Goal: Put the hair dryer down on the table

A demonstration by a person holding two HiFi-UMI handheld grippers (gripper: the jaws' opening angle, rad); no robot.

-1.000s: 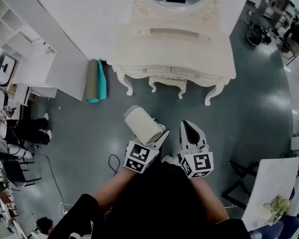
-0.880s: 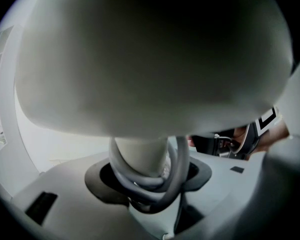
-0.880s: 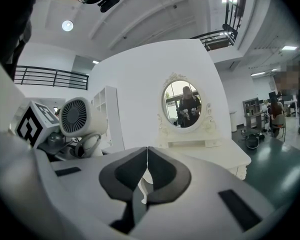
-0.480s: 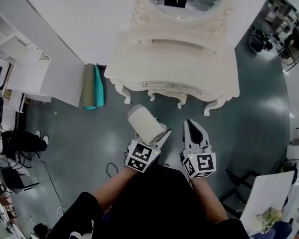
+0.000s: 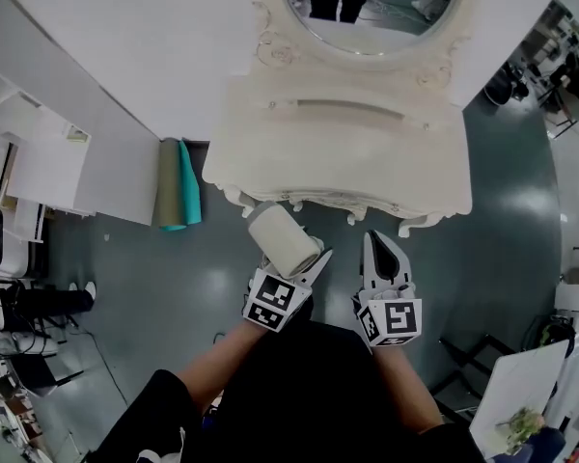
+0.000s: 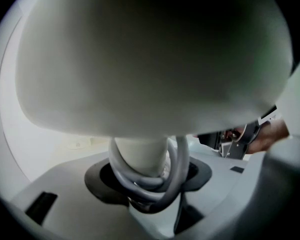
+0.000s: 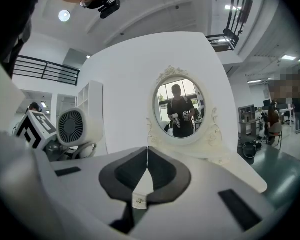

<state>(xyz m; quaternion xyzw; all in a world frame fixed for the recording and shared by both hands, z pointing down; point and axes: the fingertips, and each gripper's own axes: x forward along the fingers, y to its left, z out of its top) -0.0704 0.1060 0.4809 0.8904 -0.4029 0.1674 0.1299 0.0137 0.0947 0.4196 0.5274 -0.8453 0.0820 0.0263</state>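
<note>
A cream hair dryer point(image 5: 282, 241) stands with its barrel up in my left gripper point(image 5: 307, 263), just before the front edge of the cream dressing table point(image 5: 338, 152). In the left gripper view the dryer's body point(image 6: 150, 59) fills the top, and its handle point(image 6: 140, 156), wrapped in grey cord, sits clamped between the jaws. My right gripper point(image 5: 383, 246) is beside it on the right, shut and empty, pointing at the table. From the right gripper view point(image 7: 147, 156) the dryer's rear grille point(image 7: 75, 126) shows at left.
An oval mirror point(image 5: 367, 8) rises at the back of the dressing table, against a white wall. Two rolled mats point(image 5: 179, 183) lie on the floor to the table's left. White shelves point(image 5: 39, 162) stand far left, a marble-topped table point(image 5: 521, 394) lower right.
Both grippers and the dryer have come closer to the dressing table; the dryer's barrel now reaches its front edge. The grip on the dryer is unchanged.
</note>
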